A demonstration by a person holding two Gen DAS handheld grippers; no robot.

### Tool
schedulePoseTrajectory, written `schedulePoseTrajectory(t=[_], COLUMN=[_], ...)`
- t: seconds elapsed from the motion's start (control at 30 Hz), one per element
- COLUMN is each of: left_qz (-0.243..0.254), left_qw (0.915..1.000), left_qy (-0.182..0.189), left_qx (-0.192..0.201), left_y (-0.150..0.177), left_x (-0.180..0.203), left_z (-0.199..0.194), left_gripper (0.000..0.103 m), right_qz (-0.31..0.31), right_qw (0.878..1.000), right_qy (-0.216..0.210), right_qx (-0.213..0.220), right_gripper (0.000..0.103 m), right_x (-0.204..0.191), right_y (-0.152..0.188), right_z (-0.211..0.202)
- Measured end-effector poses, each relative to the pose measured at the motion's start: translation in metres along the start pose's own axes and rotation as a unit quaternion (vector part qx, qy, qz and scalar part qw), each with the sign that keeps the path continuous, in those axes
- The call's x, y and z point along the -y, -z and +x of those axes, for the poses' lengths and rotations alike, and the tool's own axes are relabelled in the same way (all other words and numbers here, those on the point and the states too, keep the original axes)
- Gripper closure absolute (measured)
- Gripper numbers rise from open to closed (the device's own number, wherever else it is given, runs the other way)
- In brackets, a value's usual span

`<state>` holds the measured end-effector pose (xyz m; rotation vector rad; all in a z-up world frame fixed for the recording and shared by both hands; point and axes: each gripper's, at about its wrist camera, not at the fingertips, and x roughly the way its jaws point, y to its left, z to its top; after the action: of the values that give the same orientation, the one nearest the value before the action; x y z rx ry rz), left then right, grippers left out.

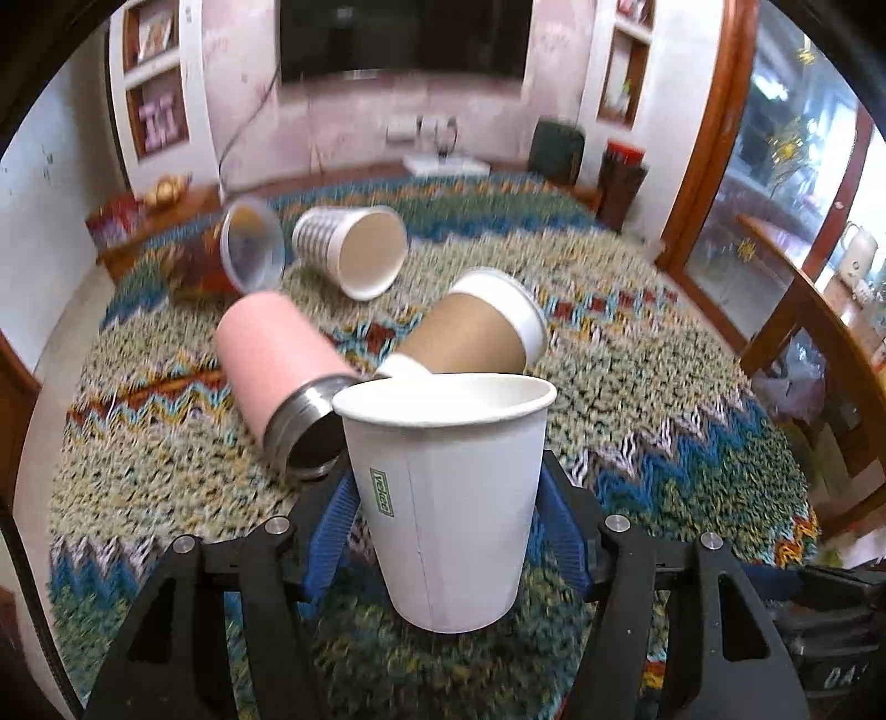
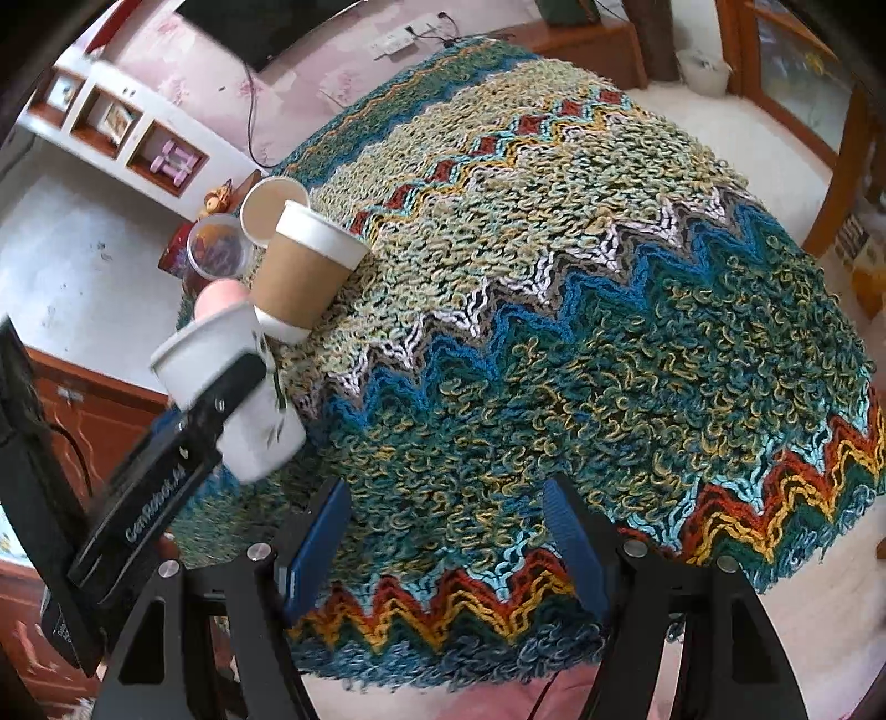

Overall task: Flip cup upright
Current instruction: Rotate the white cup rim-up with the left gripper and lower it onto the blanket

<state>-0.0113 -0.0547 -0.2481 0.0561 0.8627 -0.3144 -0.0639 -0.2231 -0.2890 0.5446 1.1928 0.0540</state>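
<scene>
Left hand-held gripper [image 1: 448, 509] clamps upright white cup [image 1: 448, 498], green label possibly "veleca"; right hand-held gripper [image 2: 448, 531] agape, empty.

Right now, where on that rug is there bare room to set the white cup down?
The rug is bare right of the brown cup, across to its fringe. It is crowded by the pink flask, striped cup and clear cup. The left gripper holds the white cup.

This was a home living room. A dark television [image 1: 407, 39] hung on a pink wall between white built-in shelves [image 1: 155, 83], a glass-doored wooden cabinet [image 1: 775, 166] stood to one side, and a shaggy zigzag-patterned rug [image 2: 554, 277] covered the surface.
</scene>
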Motion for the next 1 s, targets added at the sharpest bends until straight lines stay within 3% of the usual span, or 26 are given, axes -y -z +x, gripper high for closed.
schedulePoseTrajectory(t=[0.3,0.73,0.87,1.0], left_qz=[0.028,-0.001,0.022,0.025], left_qw=[0.9976,0.9963,0.996,0.9977], left_qy=[0.006,0.043,0.04,0.041], left_qx=[0.062,0.074,0.077,0.048], left_y=[0.022,0.052,0.058,0.063], left_x=[0.015,0.006,0.013,0.016], left_z=[0.001,-0.022,-0.025,-0.016], left_gripper=[0.038,0.035,0.034,0.032], right_qz=[-0.021,-0.047,-0.047,-0.048], right_qw=[0.999,0.997,0.997,0.996], right_qy=[0.02,0.041,0.042,0.045], right_qx=[0.013,0.048,0.054,0.062], right_gripper=[0.03,0.03,0.03,0.03], right_x=[0.001,0.001,0.002,0.003], right_y=[0.016,0.031,0.035,0.039], right_z=[0.016,0.012,0.011,0.007])
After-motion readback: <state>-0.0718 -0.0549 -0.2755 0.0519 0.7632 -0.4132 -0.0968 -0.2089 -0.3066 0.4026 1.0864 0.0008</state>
